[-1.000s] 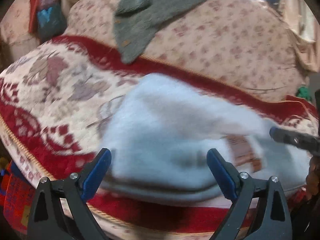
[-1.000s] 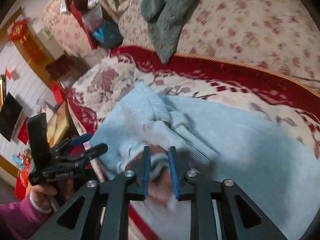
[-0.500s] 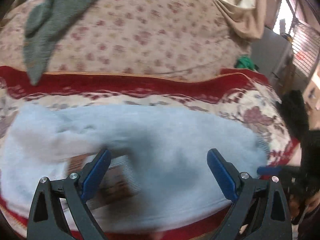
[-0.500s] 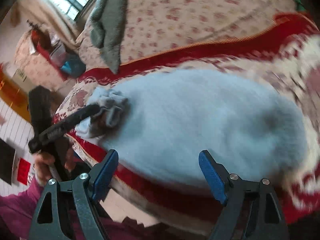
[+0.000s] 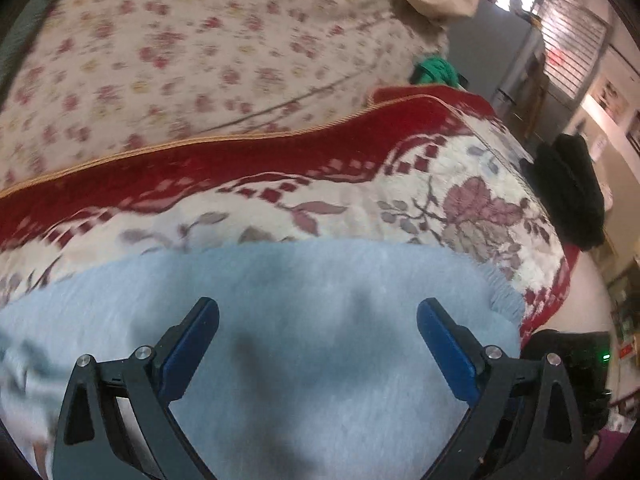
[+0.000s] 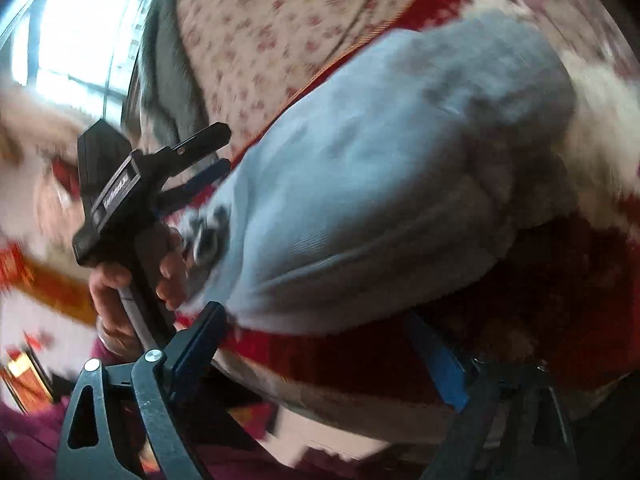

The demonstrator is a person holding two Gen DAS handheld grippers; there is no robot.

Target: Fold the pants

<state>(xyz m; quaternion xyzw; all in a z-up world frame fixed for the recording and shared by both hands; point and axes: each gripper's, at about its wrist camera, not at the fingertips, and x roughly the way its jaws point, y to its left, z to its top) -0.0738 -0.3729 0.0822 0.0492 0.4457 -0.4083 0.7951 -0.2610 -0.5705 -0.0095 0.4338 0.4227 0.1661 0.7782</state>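
Fluffy light blue pants [image 5: 320, 280] lie folded on a red-and-cream flowered blanket [image 5: 460, 208] over a sofa. My left gripper [image 5: 318, 312] hovers over them near their fringed right end, open wide, with nothing pinched. In the right wrist view the pants [image 6: 380, 160] form a thick bundle with a ribbed edge toward me. My right gripper [image 6: 316, 320] sits just below that edge, its jaws opening wide and pressing on nothing. The left gripper [image 6: 200, 156] shows there too, open, at the bundle's left end and held by a hand [image 6: 116, 280].
The sofa back wears a cream cover with small red flowers [image 5: 200, 48]. A grey-green garment [image 6: 164, 80] drapes over it near a bright window. A green item [image 5: 434, 70] and a black object [image 5: 572, 192] sit beyond the blanket's right end.
My right gripper went from nearly shut on the pants' cuffs to wide open, letting go, and rolled. The left gripper swept rightward along the pants to their right end, staying open.
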